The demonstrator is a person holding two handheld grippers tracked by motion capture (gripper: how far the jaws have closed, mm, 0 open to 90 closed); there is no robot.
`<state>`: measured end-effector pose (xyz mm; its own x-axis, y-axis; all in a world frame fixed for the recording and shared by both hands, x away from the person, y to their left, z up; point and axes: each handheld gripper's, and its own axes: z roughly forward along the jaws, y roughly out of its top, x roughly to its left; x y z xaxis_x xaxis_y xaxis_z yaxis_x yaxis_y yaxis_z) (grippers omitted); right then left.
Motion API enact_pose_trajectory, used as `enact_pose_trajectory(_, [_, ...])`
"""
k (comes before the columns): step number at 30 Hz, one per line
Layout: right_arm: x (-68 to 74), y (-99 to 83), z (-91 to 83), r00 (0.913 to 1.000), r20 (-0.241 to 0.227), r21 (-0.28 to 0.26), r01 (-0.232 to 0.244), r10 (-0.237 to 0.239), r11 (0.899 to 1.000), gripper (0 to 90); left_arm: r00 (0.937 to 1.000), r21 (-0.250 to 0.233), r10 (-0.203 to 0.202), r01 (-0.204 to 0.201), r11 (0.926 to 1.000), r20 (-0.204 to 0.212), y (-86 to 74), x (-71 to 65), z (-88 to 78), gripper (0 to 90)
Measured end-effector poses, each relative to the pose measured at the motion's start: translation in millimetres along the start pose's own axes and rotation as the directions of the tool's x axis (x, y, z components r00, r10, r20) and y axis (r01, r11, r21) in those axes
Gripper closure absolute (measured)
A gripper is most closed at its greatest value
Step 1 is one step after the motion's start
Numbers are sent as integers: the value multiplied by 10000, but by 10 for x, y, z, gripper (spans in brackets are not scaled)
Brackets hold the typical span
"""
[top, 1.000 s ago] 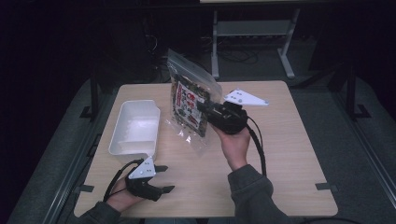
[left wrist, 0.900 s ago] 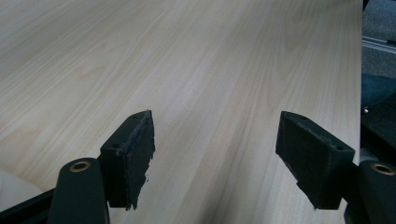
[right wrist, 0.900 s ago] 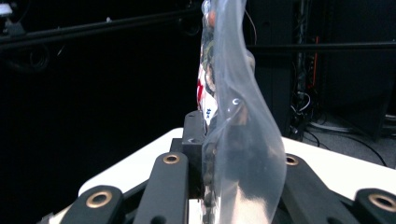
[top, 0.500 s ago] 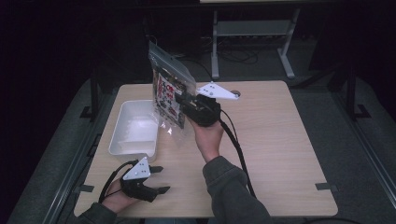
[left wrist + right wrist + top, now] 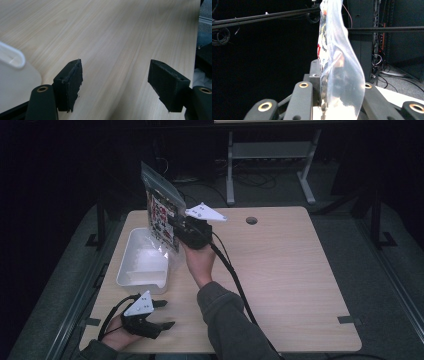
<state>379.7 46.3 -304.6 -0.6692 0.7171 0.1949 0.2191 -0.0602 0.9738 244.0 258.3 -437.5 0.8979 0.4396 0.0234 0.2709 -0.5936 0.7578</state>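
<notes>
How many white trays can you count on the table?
1. The white tray sits at the table's left side, beside the clear bag held upright in the right gripper; its corner shows in the left gripper view.

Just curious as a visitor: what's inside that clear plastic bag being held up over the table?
The clear bag, clamped in the right gripper, holds a flat printed sheet or packet in red, black and white. Its print is too small to read, and anything behind the sheet is covered.

bag (image 5: 161, 212): clear, red-black-white print | tray (image 5: 142, 265): white | table (image 5: 290, 270): pale woodgrain
</notes>
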Motion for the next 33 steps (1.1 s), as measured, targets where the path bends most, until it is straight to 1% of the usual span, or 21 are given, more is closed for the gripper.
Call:
enact_pose_trajectory(5, [56, -58, 158, 10000, -18, 63, -18, 19, 10000, 748, 9999, 99, -56, 57, 9999, -117, -34, 22, -38, 272])
enact_pose_trajectory(10, [112, -106, 315, 10000, 26, 89, -71, 71, 9999, 748, 9998, 36, -101, 101, 9999, -142, -39, 34, -51, 272])
enact_pose_trajectory(13, [167, -115, 402, 9999, 74, 38, 71, -71, 10000, 748, 9998, -50, -173, 173, 9998, -89, -38, 32, -56, 271])
enact_pose_trajectory(15, [210, -134, 451, 9994, 270, -31, 222, -221, 9997, 748, 9999, -57, -152, 152, 9999, -73, -34, 29, -60, 270])
enact_pose_trajectory(19, [273, -196, 552, 9970, 585, 81, 511, -515, 9987, 748, 9996, -106, -273, 272, 9996, -53, -43, 30, -57, 268])
enact_pose_trajectory(23, [288, -269, 630, 9944, 837, 276, 620, -641, 9977, 748, 9997, -94, -244, 244, 9997, -11, -43, 30, -57, 268])
enact_pose_trajectory(25, [303, -301, 654, 9921, 961, 306, 784, -810, 9965, 748, 9998, -71, -216, 216, 9997, 16, -43, 28, -53, 269])
enact_pose_trajectory(27, [321, -328, 678, 9907, 986, 357, 902, -933, 9953, 748, 9998, -61, -222, 222, 9997, 29, -43, 28, -51, 269])
enact_pose_trajectory(33, [330, -408, 735, 9934, 988, 442, 548, -589, 9975, 748, 9997, -60, -254, 254, 9997, 2, -43, 32, -46, 263])
